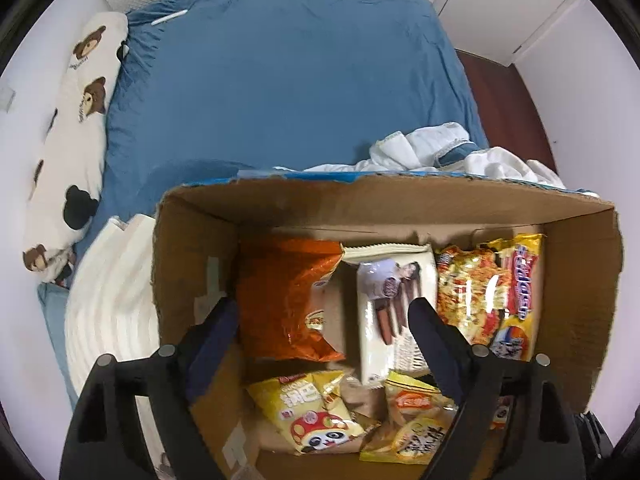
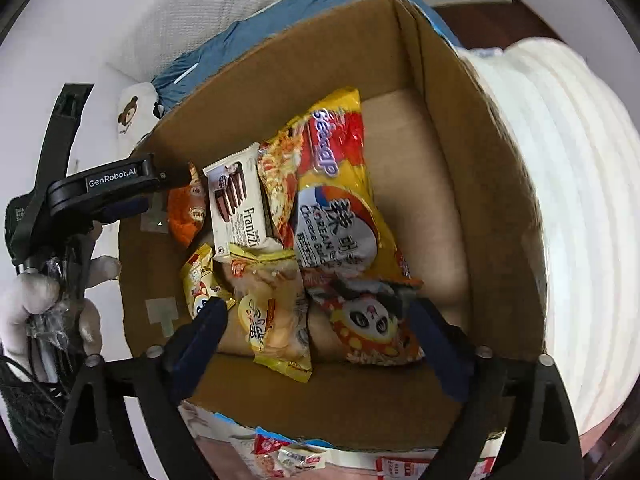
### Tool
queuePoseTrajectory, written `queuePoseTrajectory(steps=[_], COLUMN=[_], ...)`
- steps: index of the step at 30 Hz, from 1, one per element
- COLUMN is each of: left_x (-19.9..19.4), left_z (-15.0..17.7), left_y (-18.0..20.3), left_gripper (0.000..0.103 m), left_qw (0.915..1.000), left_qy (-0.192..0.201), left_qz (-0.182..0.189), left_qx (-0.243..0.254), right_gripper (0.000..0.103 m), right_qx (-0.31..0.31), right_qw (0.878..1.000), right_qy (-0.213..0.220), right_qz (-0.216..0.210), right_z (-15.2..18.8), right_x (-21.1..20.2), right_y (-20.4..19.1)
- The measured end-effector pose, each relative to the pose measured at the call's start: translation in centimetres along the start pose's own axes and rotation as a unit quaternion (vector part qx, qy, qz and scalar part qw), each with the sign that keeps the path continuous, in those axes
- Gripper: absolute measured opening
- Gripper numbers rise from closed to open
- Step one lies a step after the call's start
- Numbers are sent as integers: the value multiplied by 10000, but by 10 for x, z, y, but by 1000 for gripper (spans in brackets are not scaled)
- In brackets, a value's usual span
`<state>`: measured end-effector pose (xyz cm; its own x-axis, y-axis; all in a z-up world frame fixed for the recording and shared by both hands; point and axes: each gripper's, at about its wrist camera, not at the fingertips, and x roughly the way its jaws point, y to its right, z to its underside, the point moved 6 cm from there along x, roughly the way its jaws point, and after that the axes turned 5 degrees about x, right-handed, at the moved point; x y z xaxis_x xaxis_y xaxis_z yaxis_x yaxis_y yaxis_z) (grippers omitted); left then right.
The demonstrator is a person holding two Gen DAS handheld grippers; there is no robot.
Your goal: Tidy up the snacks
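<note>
A cardboard box (image 1: 188, 248) (image 2: 452, 128) holds several snack packs: an orange bag (image 1: 280, 300) (image 2: 186, 216), a white Franzzi wafer pack (image 1: 396, 280) (image 2: 240, 200), a yellow noodle pack (image 1: 488, 292) (image 2: 336, 184), a yellow panda bag (image 1: 312, 416) (image 2: 196, 280), a yellow cracker bag (image 1: 416, 420) (image 2: 272, 312) and a red panda bag (image 2: 372, 320). My left gripper (image 1: 322, 312) hangs open and empty over the box; it also shows in the right wrist view (image 2: 160, 188) at the box's left wall. My right gripper (image 2: 316, 312) is open and empty above the cracker and red panda bags.
The box stands on a bed with a blue sheet (image 1: 288, 80). A bear-print pillow (image 1: 76, 140) lies along the left wall, a white ribbed basket (image 1: 108, 312) (image 2: 560, 200) stands beside the box, white cloth (image 1: 440, 148) lies behind it. A snack-printed flap (image 2: 288, 456) hangs at the box's near edge.
</note>
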<state>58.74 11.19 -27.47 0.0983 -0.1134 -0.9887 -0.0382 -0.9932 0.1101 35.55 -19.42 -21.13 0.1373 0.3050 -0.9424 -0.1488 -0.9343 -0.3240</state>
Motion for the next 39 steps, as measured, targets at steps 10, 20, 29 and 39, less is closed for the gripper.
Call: queuePoseTrajectory(steps=[10, 20, 29, 39], left_x=[-43, -115, -140, -37], left_z=[30, 103, 193, 311], left_y=[11, 24, 15, -8], left_gripper=[87, 87, 87, 87], left_qw=[9989, 9902, 9840, 9903], left_qy=[427, 1395, 1741, 564], left_qz=[161, 38, -36, 16], left_qx=[-52, -45, -377, -1270], right_gripper=[96, 96, 94, 69], right_qx=[-191, -625, -616, -143], right_qw=[9989, 9937, 9926, 9986], right_qy=[258, 852, 1037, 446], right_qz=[347, 366, -111, -262], right_z=[-12, 14, 78, 150], right_x=[-13, -61, -98, -44], right_y=[-3, -17, -15, 40])
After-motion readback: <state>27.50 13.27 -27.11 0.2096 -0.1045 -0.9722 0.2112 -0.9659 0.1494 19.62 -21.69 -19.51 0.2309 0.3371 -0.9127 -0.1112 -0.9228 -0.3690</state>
